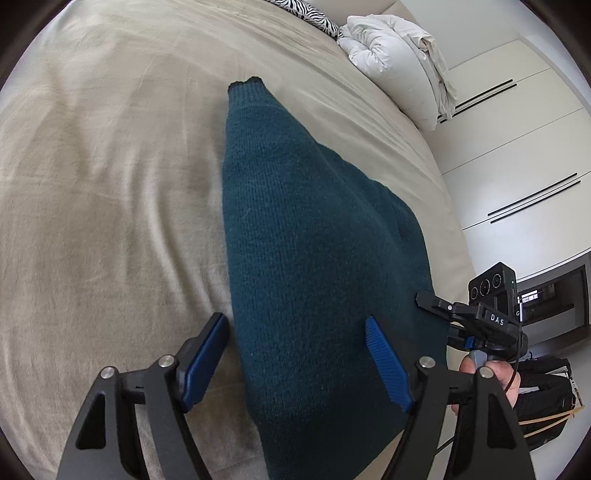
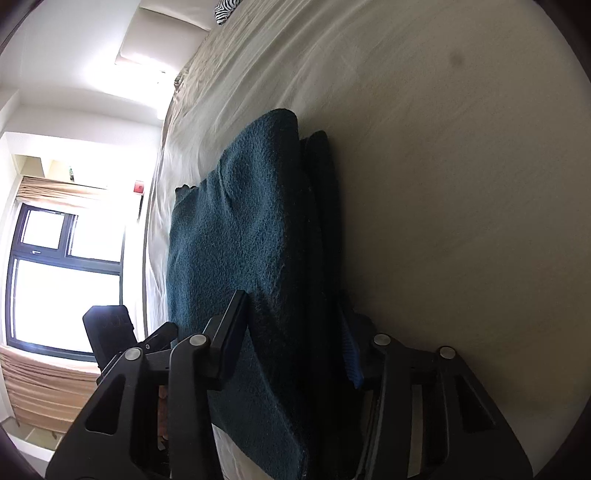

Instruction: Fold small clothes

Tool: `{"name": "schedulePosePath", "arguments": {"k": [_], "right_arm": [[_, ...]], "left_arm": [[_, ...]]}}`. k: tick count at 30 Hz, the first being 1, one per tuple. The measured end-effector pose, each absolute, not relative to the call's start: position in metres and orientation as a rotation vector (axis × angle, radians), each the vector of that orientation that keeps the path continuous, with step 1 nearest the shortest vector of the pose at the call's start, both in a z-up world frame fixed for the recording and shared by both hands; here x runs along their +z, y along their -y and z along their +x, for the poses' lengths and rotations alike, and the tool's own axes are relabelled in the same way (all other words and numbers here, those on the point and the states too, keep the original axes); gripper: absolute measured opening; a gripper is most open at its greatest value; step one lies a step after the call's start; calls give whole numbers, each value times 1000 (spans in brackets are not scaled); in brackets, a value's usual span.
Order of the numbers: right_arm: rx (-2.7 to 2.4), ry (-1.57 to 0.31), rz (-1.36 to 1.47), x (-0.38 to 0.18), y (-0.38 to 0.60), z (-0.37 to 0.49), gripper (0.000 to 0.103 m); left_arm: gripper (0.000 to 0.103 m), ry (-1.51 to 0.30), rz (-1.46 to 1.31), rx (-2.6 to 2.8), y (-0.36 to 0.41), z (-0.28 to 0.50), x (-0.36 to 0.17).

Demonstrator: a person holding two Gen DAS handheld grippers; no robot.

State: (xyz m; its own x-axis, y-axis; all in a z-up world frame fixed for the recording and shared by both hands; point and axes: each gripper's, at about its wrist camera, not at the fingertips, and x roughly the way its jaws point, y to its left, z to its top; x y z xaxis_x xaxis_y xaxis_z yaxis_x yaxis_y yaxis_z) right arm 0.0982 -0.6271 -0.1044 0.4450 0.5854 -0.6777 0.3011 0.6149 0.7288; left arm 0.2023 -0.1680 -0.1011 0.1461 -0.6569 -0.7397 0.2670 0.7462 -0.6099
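Observation:
A dark teal knitted garment (image 1: 306, 251) lies folded lengthwise on the beige bedsheet (image 1: 110, 166). My left gripper (image 1: 297, 325) is open, its blue pads (image 1: 384, 354) straddling the garment's near end without closing on it. In the right wrist view the same garment (image 2: 240, 240) shows as stacked layers seen edge on. My right gripper (image 2: 295, 317) has its jaws set either side of the folded layers, wide apart, not pinching. The right gripper's body (image 1: 487, 314) and the hand holding it show at the garment's right edge.
A white bundled duvet (image 1: 399, 59) and a zebra-print pillow (image 1: 314, 14) lie at the far end of the bed. White wardrobe doors (image 1: 517, 147) stand beyond the bed's right edge. A bright window (image 2: 55, 277) with curtains shows in the right wrist view.

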Motion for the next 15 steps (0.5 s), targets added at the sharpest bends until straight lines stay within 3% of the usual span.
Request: {"name": "schedulePosePath", "arguments": {"k": [8,15], "right_arm": [[168,-1175,852,-98,609,112,27],[134,-1133,733,-59,574,110,23]], "left_arm": [[43,-1265,-300,-667,185,201,-89],[36,-1242,-284,-682,170,190,-64]]}}
